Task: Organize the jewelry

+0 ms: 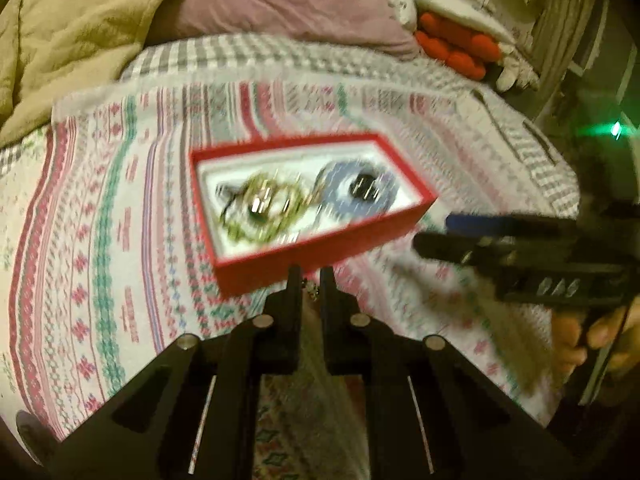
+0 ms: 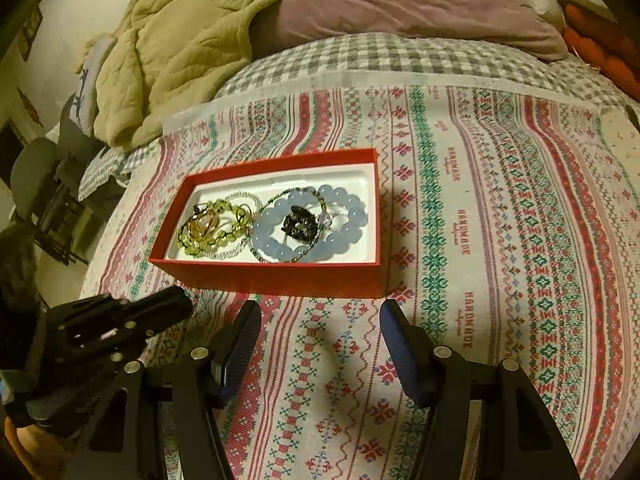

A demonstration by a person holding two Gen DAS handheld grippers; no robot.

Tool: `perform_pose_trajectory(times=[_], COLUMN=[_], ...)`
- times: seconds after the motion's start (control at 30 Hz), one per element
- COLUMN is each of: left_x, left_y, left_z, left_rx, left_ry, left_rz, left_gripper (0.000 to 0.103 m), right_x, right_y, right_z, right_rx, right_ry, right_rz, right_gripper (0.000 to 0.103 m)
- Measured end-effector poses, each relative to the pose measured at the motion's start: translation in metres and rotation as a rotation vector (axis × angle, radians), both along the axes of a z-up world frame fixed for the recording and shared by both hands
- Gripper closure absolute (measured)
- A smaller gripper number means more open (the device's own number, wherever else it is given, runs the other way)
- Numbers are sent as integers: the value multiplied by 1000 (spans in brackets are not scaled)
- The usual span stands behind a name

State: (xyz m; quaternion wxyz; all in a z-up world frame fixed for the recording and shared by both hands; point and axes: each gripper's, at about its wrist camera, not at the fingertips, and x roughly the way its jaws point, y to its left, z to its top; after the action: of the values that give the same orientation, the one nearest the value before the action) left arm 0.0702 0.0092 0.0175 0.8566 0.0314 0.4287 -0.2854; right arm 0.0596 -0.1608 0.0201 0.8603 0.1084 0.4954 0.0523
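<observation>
Left gripper [image 1: 310,280], bottom centre of the left wrist view: jaws nearly together, pinching a small glinting piece [image 1: 311,289], likely a fine chain or charm; too blurred to name. It hangs just below the near wall of the red box [image 1: 316,268].

Right gripper [image 2: 320,320], bottom of the right wrist view: jaws wide apart, nothing between them, over the patterned cloth [image 2: 500,220] just short of the box.

Box contents, centre of frame: blue bead bracelet [image 2: 352,208], green bead bracelet [image 2: 200,246], dark ring-like piece [image 2: 298,222], thin chains tangled across them.

Handling judgement: all light. Beads are hard, round and slippery, so pinch across the strand, not one bead. Chains are limp, snag easily and may drag neighbours. Box looks light and stiff; grip a wall.
</observation>
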Motion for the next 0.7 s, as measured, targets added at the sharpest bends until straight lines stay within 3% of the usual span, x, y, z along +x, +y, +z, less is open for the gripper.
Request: perform_pose_trajectory(times=[0.27,0.5,0.7], left_x=[21,40,38], left_y=[-19,-23,-15], left_z=[30,25,29], left_rx=[-70,-93,-78], left_ry=[-80,-49,-53], left_rz=[-2,13,47], left_gripper=[93,93,59], right_x=[-3,-2,-2], right_y=[-7,-9,-9], right_z=[2,1,2], right_rx=[6,5,-6], right_ry=[-3,0,4], right_rz=[-33,-53,-50], right_gripper=[40,40,40])
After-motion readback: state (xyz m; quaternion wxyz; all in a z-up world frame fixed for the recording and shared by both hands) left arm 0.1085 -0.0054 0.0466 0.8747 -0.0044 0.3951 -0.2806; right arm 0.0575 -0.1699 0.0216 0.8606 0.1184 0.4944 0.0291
